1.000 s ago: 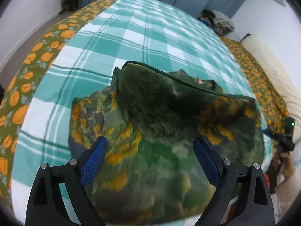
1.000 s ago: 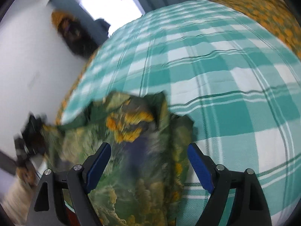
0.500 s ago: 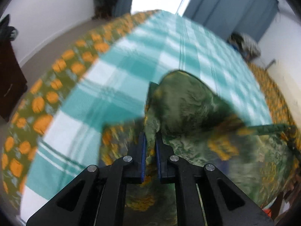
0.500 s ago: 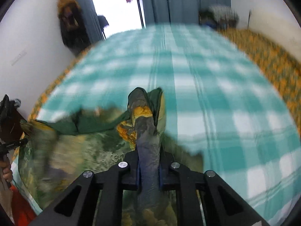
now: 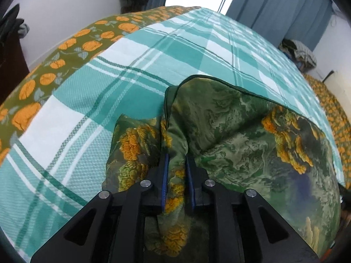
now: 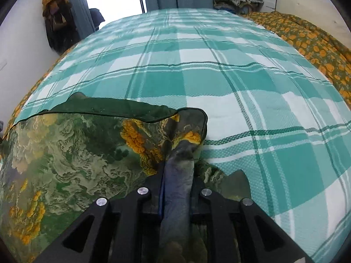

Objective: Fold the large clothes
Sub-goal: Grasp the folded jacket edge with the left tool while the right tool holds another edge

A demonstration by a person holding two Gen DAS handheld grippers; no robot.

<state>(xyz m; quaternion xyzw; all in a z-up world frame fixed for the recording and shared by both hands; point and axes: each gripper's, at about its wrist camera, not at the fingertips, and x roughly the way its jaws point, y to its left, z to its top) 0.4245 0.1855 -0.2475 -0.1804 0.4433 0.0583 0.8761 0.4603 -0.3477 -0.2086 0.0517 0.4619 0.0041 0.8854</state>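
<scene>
Two tongs, one garment. The left tongs (image 5: 177, 175) are pressed together on a bunched fold of the green floral garment (image 5: 252, 149), pinching it between blue-lined fingers (image 5: 165, 175). The right tongs (image 6: 176, 182) likewise pinch a twisted corner of the same garment (image 6: 70, 153). The cloth lies on the near part of the bed, stretched sideways between the two grips, its dark-piped edge (image 6: 105, 107) facing the far end. Under it spreads one teal checked blanket (image 6: 197, 70), with an orange-flowered sheet (image 5: 65, 54) along both sides. Beyond hang blue curtains (image 5: 280, 8). No writing is legible.
</scene>
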